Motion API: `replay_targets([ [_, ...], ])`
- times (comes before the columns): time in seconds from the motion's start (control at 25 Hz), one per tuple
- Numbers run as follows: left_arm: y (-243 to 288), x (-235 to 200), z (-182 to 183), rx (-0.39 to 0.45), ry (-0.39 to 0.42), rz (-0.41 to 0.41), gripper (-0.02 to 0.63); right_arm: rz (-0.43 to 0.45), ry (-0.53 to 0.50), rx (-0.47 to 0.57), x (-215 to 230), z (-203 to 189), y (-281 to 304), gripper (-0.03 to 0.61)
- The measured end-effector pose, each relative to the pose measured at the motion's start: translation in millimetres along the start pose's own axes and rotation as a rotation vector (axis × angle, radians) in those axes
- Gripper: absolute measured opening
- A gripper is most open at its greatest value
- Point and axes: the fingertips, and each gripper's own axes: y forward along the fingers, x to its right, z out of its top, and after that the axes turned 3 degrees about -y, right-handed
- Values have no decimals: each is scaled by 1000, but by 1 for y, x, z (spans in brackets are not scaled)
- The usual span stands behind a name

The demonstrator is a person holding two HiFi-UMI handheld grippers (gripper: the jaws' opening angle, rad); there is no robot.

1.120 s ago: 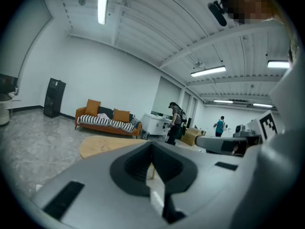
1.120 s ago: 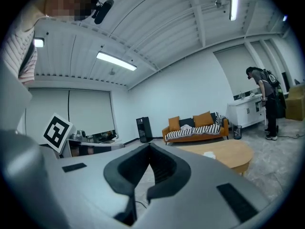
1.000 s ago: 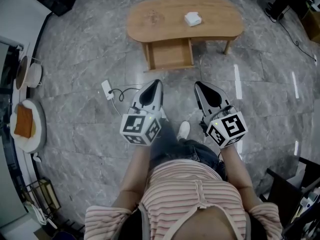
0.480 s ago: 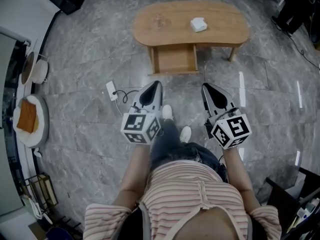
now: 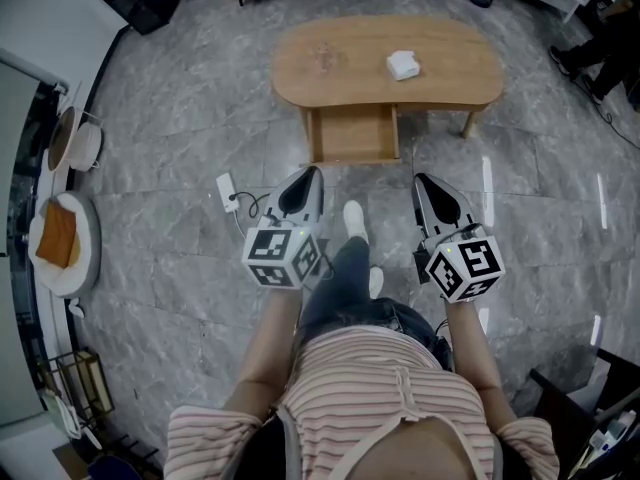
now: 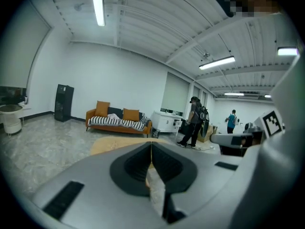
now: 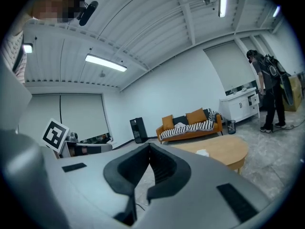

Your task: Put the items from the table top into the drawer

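Note:
A small white item [image 5: 403, 65] lies on the oval wooden table [image 5: 330, 63] ahead of me; it also shows as a pale lump [image 7: 202, 152] on the table [image 7: 224, 151] in the right gripper view. Under the tabletop an open wooden drawer [image 5: 352, 138] sticks out toward me. My left gripper [image 5: 314, 171] and right gripper [image 5: 418, 178] are held side by side over the floor, well short of the table. Both are shut with nothing between the jaws, which meet at their tips [image 6: 151, 144] [image 7: 149, 144].
A white power strip [image 5: 228, 190] with a cable lies on the floor left of the left gripper. The person's shoe [image 5: 353, 216] is between the grippers. A round white stand with an orange thing [image 5: 58, 243] is at far left. A sofa [image 6: 119, 119] and people [image 6: 195, 123] are beyond the table.
The person has stepped toward the table, which now sits lower and nearer in the head view. Both grippers came along, still shut and side by side.

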Motion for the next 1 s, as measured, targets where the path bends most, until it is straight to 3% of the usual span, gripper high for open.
replay_targets([
  [0.48, 86, -49, 1, -52, -39, 25, 14, -18, 7, -79, 43, -8, 70, 9],
  [0.76, 145, -93, 4, -119, -34, 79, 14, 31, 3, -136, 66, -6, 142, 9],
  [1.0, 186, -139, 9, -144, -89, 102, 14, 63, -7, -179, 71, -1, 208, 9],
])
